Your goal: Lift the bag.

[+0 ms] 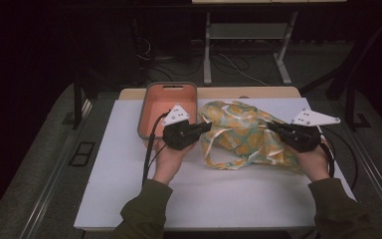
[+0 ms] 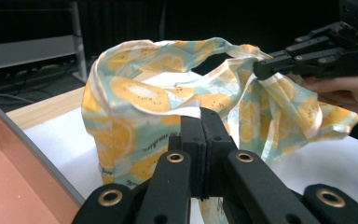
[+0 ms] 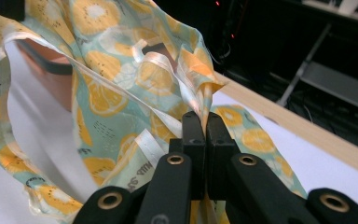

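High view first: the left gripper (image 1: 205, 127) is held at the near edge of a lemon-print bag (image 1: 246, 134), its jaws pressed together on the cloth at that side. Just behind that gripper sits a pink tub (image 1: 151, 99) with a grey rim, close enough that the tool's body overlaps its front wall from up here. The right gripper (image 1: 273, 125) comes in from the opposite side, its tip buried in the folds of the bag, pinching cloth there. The bag lies crumpled between the two tools on a white board (image 1: 129, 179), one looped handle trailing toward the person's side. Both hands wear olive sleeves (image 1: 142, 211)

Left gripper view: the jaws stand closed, clamped on a fold of the bag's rim right at their tips. Beyond them the bag (image 2: 135, 93) stands up open like a mouth. Across that opening the right gripper (image 2: 261, 67) bites the far rim, with the hand (image 2: 349, 93) behind it. The pink tub's rim (image 2: 37, 154) curves along the left of the tool

Right gripper view: the jaws are shut on a pleat of the bag (image 3: 121, 93), which rises straight up from the tips. The cloth spreads away to the left of the tool, and the pink tub (image 3: 51, 70) shows through the gap beyond it, well past the tips
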`<action>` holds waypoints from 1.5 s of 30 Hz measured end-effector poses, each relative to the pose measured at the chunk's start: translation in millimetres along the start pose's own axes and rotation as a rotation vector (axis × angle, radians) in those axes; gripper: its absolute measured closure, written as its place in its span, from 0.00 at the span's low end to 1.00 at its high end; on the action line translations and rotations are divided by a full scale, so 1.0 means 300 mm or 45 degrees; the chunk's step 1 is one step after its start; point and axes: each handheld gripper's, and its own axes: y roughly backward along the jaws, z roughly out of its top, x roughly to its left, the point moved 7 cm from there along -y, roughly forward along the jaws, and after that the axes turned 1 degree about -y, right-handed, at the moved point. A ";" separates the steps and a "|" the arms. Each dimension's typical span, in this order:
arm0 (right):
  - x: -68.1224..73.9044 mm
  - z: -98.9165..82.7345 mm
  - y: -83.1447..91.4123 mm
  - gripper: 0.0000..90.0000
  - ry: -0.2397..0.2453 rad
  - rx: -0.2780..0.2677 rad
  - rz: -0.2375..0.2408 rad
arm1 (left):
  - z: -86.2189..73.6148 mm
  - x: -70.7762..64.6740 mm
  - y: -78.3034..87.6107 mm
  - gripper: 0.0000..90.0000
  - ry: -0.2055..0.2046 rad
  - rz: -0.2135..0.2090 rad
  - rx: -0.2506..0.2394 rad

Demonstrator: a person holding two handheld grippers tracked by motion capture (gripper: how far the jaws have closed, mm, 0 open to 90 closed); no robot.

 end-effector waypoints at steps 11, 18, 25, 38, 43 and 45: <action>-0.112 -0.116 -0.154 0.99 -0.146 0.171 -0.049 | -0.074 0.082 -0.191 0.98 0.033 0.127 0.173; -0.127 -0.177 -0.198 0.98 -0.223 0.228 -0.014 | -0.105 0.092 -0.219 0.86 0.054 0.148 0.222; -0.113 -0.140 -0.165 0.66 -0.310 0.164 0.081 | -0.082 0.079 -0.169 0.59 0.045 0.158 0.180; -0.066 -0.055 -0.044 0.31 -0.340 0.074 0.221 | -0.069 0.022 -0.017 0.29 -0.019 0.059 0.142; -0.031 -0.043 0.025 0.28 -0.285 0.053 0.263 | -0.104 0.004 0.070 0.26 -0.045 0.037 0.159; -0.013 -0.043 0.054 0.27 -0.256 0.048 0.279 | -0.124 -0.002 0.107 0.25 -0.041 0.021 0.164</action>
